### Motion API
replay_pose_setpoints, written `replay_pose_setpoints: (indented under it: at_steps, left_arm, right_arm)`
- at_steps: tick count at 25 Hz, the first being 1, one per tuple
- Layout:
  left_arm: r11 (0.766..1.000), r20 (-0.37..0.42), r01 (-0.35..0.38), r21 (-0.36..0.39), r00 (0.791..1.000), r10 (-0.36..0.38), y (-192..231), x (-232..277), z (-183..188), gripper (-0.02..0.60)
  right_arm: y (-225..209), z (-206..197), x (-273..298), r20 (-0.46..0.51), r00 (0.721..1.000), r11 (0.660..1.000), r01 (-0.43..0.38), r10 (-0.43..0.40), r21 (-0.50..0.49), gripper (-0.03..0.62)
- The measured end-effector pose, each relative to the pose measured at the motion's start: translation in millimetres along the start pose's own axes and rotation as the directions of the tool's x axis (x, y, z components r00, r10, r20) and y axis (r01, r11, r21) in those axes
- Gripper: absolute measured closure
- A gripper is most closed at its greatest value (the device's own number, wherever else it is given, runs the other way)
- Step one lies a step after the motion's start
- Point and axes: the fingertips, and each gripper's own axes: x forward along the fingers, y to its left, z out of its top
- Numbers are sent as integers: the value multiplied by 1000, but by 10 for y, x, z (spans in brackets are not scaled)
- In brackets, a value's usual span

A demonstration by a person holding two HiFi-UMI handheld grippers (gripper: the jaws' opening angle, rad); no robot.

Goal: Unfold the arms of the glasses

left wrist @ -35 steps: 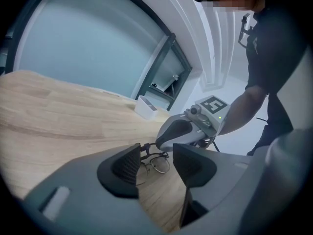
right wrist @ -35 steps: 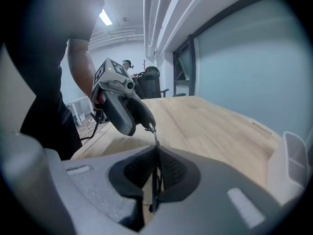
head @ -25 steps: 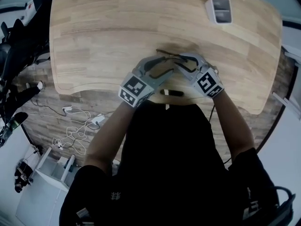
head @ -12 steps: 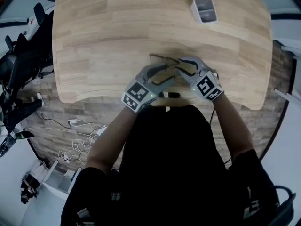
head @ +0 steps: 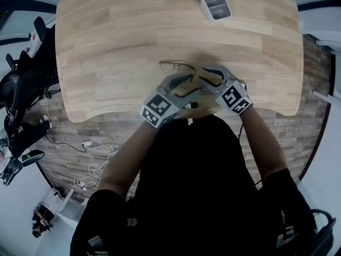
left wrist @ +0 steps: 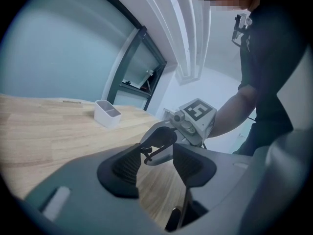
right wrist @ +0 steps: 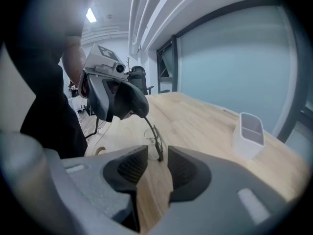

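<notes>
Thin-framed glasses [head: 176, 66] lie on the wooden table [head: 106, 47] near its front edge, lenses to the left of both grippers. My left gripper [head: 194, 84] reaches in from the lower left and my right gripper [head: 201, 74] from the right, tips close together at the glasses' right end. In the right gripper view one dark arm of the glasses [right wrist: 152, 137] runs from the left gripper [right wrist: 137, 109] down into the gap of my right gripper [right wrist: 157, 158], whose pads stand apart. In the left gripper view a thin arm tip [left wrist: 146, 153] sits by one pad of the left gripper [left wrist: 157, 155], with a gap showing.
A small white bin [head: 216, 4] stands at the table's far side, right of centre. Off the table's left edge are dark equipment [head: 21, 89] and loose cables [head: 93, 159] on the floor. My body is close against the front edge.
Both grippers have shifted sideways over the table and risen slightly. The glasses, earlier mostly covered by the fingers, now show to the left of the fingertips.
</notes>
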Motion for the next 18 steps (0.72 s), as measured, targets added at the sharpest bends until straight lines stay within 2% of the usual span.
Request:
replay_pose_setpoints:
  at_steps: [12, 18]
  left_arm:
    - [998, -24, 56, 22, 998, -55, -221, 279, 44, 367]
    - [997, -21, 62, 36, 998, -62, -221, 317, 99, 367]
  right_arm:
    - [-25, -242, -148, -15, 1000, 999, 24, -24, 42, 477]
    - [-16, -155, -65, 18, 1000, 999, 4, -5, 42, 477]
